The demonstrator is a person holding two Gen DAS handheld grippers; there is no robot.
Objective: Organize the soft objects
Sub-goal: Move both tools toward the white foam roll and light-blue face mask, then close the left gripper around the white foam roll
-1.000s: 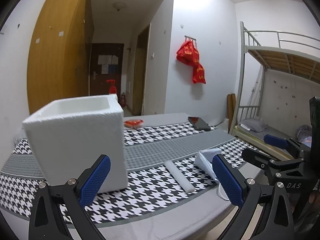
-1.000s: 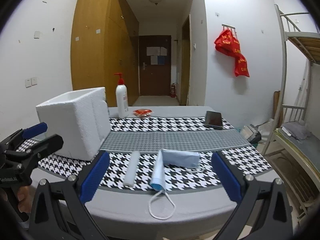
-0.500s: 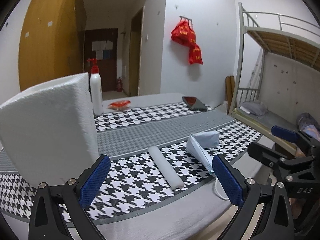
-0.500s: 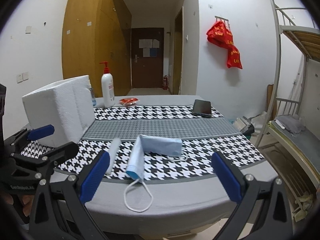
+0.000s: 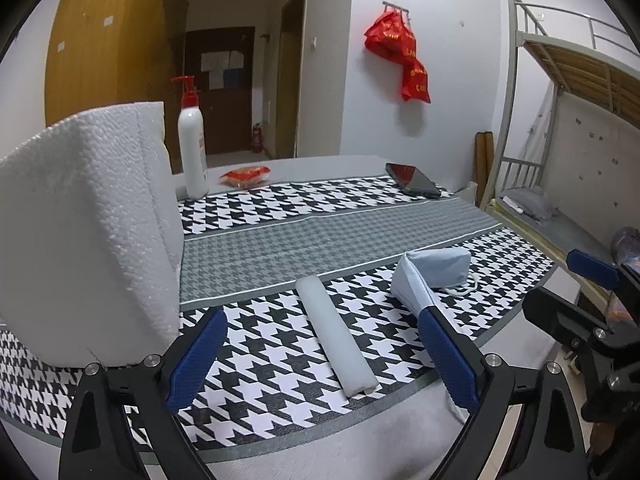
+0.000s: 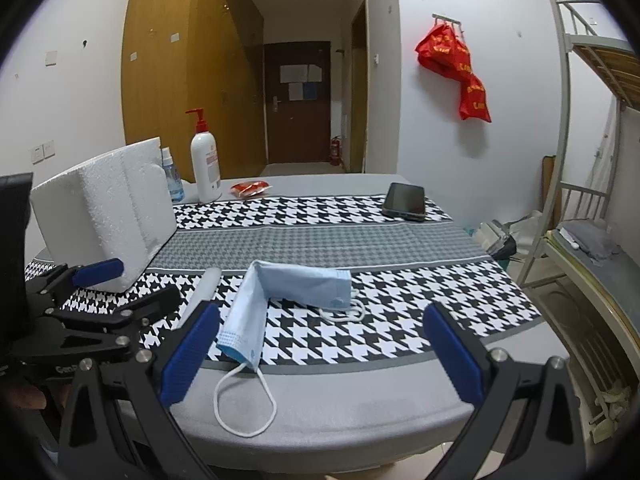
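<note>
Two Open Grippers Nearing Soft Items

Both tools are gaping wide, gripping nothing; the left gripper (image 5: 322,354), its jaws just narrowing slightly, is framing the white roll (image 5: 335,339), and the right gripper (image 6: 320,350) is facing the blue mask (image 6: 286,298). Risk: the mask's ear loop (image 6: 244,404) is dangling off the table (image 6: 360,404) edge and may snag a finger. The foam box (image 5: 86,236) is crowding the left side; the bottle (image 6: 205,162) and phone (image 6: 404,201) are lying well apart.

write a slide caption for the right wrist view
Open right hand-held gripper poised over a folded blue face mask at the table's near edge, white foam box to the left.
</note>
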